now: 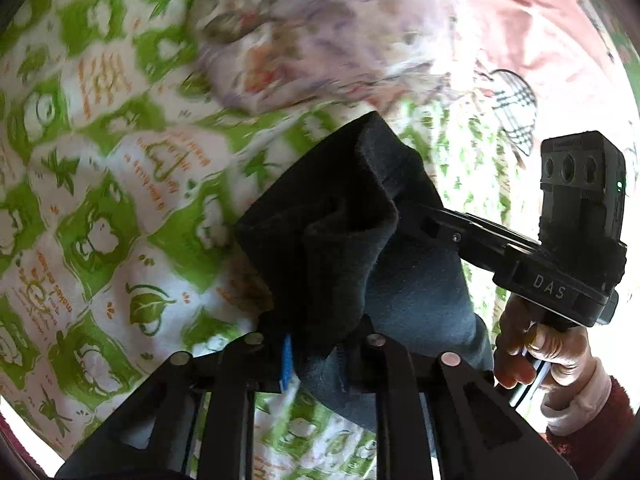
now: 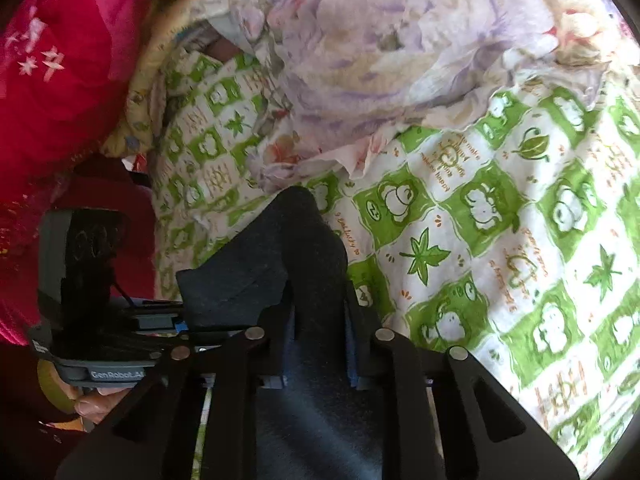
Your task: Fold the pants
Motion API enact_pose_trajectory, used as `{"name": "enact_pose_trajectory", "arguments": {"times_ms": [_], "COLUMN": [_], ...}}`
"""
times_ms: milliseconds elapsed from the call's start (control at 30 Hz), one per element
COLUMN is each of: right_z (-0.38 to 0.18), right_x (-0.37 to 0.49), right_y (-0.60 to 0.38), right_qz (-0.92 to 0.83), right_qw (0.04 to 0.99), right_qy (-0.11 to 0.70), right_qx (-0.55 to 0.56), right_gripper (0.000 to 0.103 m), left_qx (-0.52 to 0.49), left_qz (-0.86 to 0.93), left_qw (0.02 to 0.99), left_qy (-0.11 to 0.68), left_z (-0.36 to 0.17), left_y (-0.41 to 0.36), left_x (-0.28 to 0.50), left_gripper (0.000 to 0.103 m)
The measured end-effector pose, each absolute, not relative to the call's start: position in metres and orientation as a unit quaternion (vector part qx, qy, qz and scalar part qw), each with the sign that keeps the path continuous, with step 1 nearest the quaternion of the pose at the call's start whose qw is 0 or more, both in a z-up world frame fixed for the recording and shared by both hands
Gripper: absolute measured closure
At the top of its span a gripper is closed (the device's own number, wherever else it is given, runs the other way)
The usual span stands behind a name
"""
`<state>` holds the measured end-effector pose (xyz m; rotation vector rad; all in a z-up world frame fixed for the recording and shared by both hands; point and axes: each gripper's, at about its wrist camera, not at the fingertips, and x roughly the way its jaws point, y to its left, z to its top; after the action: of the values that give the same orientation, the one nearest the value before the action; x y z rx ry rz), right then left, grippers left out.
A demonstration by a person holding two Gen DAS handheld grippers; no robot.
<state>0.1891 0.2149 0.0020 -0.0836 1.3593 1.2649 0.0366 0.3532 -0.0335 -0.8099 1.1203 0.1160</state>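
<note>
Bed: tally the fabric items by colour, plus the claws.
Dark pants: 1
Green-and-white sheet: 1
Pale floral quilt: 1
Red blanket: 1
Claws, left claw and right claw: 2
Total: 6

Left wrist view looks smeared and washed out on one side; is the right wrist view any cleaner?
Left wrist view: motion blur smears the green-patterned sheet and floral quilt, and glare blows out the right edge. Right wrist view: sharper print, but the pants read as near-black shadow. Both show fisheye bending.

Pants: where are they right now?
Dark pants are bunched low-centre in both wrist views, gripped by left gripper and right gripper above the green-patterned sheet.
</note>
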Motion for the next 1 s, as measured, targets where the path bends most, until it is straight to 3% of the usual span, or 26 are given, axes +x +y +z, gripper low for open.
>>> {"name": "enact_pose_trajectory", "arguments": {"times_ms": [467, 1000], "right_z": [0.101, 0.109], "right_x": [0.167, 0.133], "right_y": [0.096, -0.057], "right_qz": [0.57, 0.496], "right_qw": [0.656, 0.722], "right_qy": [0.494, 0.47], "right_qx": [0.036, 0.108], "right_gripper": [0.083, 0.083], "left_qx": [-0.313, -0.213], "left_qz": [-0.008, -0.113], "left_qw": [0.833, 0.852], "left_qy": [0.456, 0.464], "left_z": [0.07, 0.104], "left_y": [0.27, 0.13], "left_x": [0.029, 0.019], "left_gripper": [0.09, 0.091]}}
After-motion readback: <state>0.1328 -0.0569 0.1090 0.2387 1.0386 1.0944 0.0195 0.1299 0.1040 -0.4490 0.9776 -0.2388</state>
